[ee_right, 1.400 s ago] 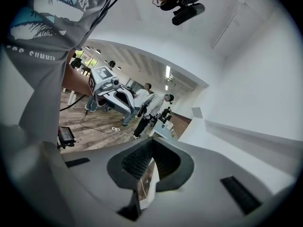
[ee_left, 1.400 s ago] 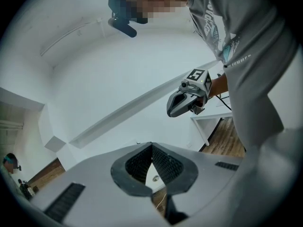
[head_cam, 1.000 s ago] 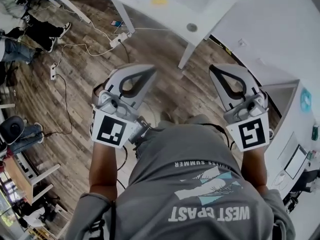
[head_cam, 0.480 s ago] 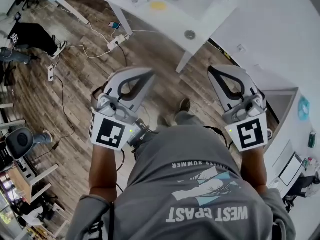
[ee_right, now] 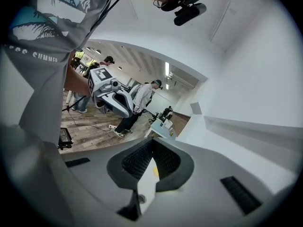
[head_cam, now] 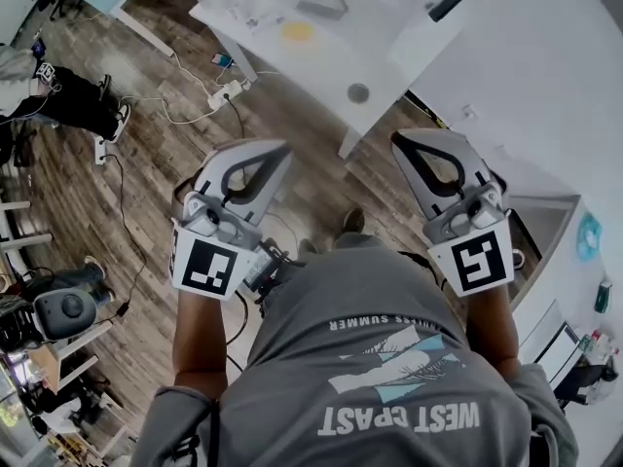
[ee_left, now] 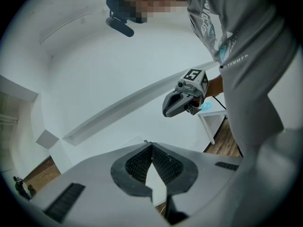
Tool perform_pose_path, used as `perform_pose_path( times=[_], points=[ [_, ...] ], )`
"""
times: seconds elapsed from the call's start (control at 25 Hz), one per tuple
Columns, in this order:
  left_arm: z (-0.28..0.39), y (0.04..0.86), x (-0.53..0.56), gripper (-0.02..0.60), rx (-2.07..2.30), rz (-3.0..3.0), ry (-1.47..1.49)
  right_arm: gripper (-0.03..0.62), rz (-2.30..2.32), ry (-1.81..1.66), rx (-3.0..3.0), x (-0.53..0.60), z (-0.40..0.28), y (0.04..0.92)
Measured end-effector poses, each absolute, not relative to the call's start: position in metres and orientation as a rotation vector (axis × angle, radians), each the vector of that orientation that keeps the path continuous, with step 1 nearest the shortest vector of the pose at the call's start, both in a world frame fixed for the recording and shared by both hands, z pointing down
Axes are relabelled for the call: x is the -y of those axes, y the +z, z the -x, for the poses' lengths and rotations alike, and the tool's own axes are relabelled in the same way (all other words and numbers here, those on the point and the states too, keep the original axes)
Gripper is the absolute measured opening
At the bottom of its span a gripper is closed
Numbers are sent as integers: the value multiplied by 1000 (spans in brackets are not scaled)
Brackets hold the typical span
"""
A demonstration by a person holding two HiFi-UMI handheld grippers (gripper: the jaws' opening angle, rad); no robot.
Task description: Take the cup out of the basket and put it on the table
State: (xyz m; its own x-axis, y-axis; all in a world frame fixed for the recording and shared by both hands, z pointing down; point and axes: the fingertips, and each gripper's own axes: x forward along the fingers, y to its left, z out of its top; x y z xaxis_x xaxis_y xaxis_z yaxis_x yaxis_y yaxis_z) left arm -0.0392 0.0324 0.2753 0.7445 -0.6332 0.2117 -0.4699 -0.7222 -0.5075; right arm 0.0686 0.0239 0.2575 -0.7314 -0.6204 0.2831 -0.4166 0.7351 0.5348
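While you stand over the wood-plank floor (head_cam: 146, 193), a white desk (head_cam: 389, 37) stretches across the top of the head view and a white counter (head_cam: 545, 86) runs down the right side. Your grey shirt (head_cam: 389, 358) fills the bottom, and both forearms come out of it, raised side by side above the floor and well apart. Your left gripper (head_cam: 284, 149) is clenched. In the left gripper view its ribbed pads meet at the tips with nothing between them. Your right gripper (head_cam: 399, 137) is the same story, jaws pressed together at the tips and empty. Each carries its marker cube (head_cam: 207, 266) just ahead of your wrist. As for the cup and the basket, I cannot tell where they are from any view. On the desk, a dark round disc (head_cam: 358, 92) sits at the near corner above the leg. A yellow patch (head_cam: 297, 30) lies further in, and a black slab (head_cam: 444, 5) lies toward the far edge. Down on the floor, a white power strip (head_cam: 226, 92) lies near the desk, cable trailing away.
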Motion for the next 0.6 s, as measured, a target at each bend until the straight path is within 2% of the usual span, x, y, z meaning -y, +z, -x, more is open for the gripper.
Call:
perform_pose_path(
  times=[0.6],
  points=[
    [-6,274,34,9,-865,2482,-589,11,-753,-654,2561,49,-107,257]
  ],
)
